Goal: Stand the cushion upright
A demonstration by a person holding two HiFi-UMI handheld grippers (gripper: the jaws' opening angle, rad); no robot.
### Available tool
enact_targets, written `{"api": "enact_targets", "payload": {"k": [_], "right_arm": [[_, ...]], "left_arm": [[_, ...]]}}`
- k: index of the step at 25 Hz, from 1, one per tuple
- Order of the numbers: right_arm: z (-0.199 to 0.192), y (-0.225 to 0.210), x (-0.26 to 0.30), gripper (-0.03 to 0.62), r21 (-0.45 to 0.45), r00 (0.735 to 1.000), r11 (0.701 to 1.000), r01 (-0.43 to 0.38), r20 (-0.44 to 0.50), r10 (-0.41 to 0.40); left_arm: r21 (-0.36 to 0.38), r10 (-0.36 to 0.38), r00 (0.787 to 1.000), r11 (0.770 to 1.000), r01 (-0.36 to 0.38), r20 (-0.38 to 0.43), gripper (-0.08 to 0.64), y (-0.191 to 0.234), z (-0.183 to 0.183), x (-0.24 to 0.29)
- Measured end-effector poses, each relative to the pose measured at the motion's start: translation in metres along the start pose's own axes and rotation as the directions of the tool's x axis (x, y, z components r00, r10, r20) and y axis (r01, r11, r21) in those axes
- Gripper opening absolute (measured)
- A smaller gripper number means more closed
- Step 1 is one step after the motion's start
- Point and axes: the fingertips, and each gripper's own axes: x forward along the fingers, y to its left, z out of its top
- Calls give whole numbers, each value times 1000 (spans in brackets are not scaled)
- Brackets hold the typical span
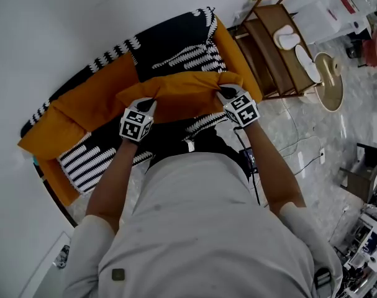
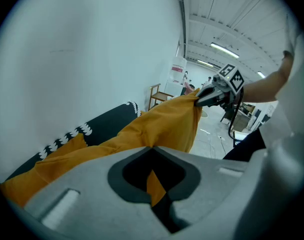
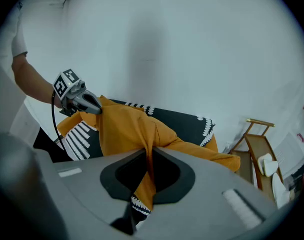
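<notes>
The person is pinching the orange cushion (image 1: 179, 95) with both tools. The left hand-held gripper (image 1: 149, 103) is squeezing shut on the cushion's top edge near one corner. The right hand-held gripper (image 1: 225, 92) is squeezing shut on the same edge near the other corner (orange cloth is showing between the jaws in both gripper views). The cushion is hanging over the middle of the sofa (image 1: 169, 39) seat, with its cloth drooping. This looks like the lifting step. Next, I think, both grippers are going to need to carry it to the sofa's back and lean it there, tall and straight, before letting go.
</notes>
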Motion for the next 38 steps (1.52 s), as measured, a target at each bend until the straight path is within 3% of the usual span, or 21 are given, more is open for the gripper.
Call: {"api": "enact_targets", "payload": {"k": [8, 18, 30, 38], "right_arm": [[27, -22, 37, 31, -48, 997, 996, -75, 2, 75], [47, -91, 77, 32, -97, 982, 978, -187, -33, 184], [59, -175, 133, 35, -165, 953, 940, -299, -103, 285], [60, -208, 183, 40, -211, 930, 910, -358, -171, 326]], "left_arm": [[-82, 76, 997, 994, -76, -3, 8, 26, 6, 5], [-172, 158, 987, 972, -162, -37, 8, 45, 40, 51], [-235, 212, 974, 946, -224, -73, 8, 77, 80, 120], [-258, 220, 967, 934, -248, -131, 8, 110, 80, 160]]}}
